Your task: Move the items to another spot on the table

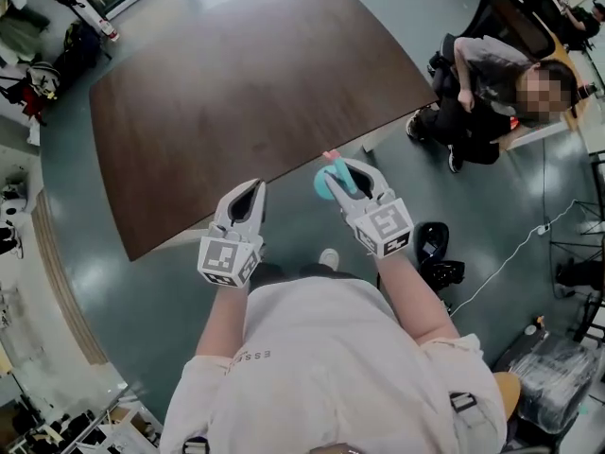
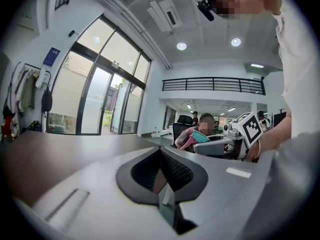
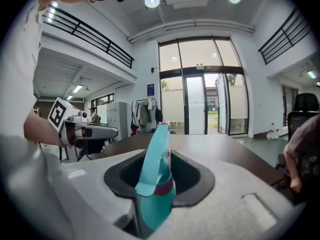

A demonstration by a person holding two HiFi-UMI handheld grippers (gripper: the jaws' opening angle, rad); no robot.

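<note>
My right gripper [image 1: 348,170] is shut on a flat teal item [image 1: 325,183] with a pink tip, held just off the near edge of the brown table [image 1: 246,93]. In the right gripper view the teal item [image 3: 156,176] stands upright between the pads, a dark red band across it. My left gripper [image 1: 253,190] is beside it to the left, over the table's near edge, its jaws shut with nothing between them [image 2: 161,153]. The left gripper view also shows the right gripper [image 2: 225,145] and the teal item [image 2: 201,136]. No other item shows on the tabletop.
A person sits in a black office chair [image 1: 506,22] off the table's right corner. A black object [image 1: 435,246] and a white cable [image 1: 515,253] lie on the floor at right. Glass doors [image 3: 197,104] stand beyond the table.
</note>
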